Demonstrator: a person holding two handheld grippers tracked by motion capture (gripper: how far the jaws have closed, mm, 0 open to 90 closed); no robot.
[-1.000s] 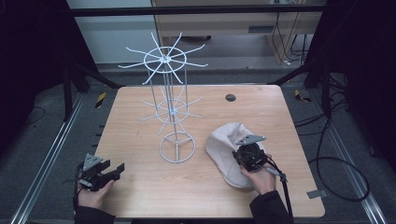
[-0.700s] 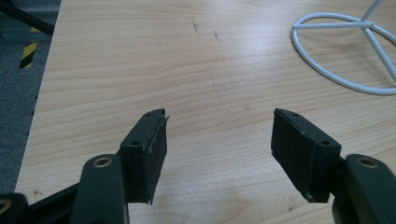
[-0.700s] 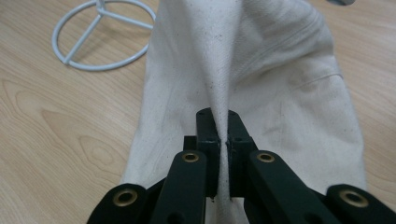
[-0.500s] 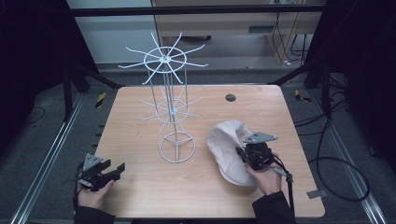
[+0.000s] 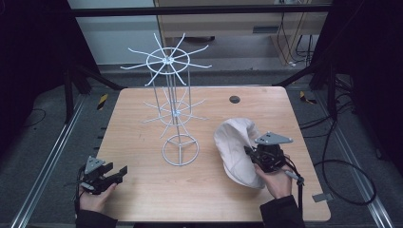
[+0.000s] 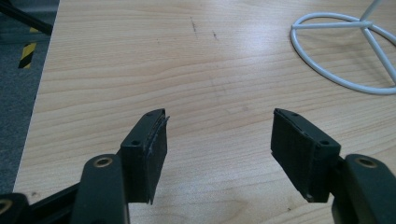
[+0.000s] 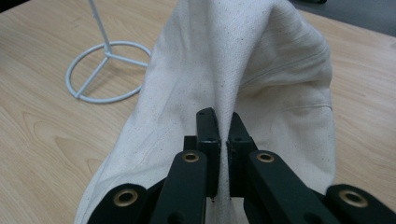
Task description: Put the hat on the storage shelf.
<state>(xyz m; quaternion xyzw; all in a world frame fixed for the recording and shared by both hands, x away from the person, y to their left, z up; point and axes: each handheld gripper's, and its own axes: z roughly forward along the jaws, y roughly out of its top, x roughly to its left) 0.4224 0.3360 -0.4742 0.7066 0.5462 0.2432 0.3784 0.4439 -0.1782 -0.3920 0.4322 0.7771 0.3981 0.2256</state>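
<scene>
The right tongs are clamped on a fold of the cream cloth. In the right gripper view the two black jaws press together with a ridge of the cloth pinched between them, and the fabric rises from the pinch and drapes down on both sides. The cloth sits on the right half of the desk, part lifted at the pinch, its lower edge lying on the wood near the person's right hand. The white wire rack stands upright near the middle of the desk, its ring base just left of the cloth and not touching it.

The left tongs are open and hold nothing. They hover low over the near left corner of the desk, well apart from the cloth. In the left gripper view bare wood lies between the jaws, with the rack's ring base beyond at the upper right.
</scene>
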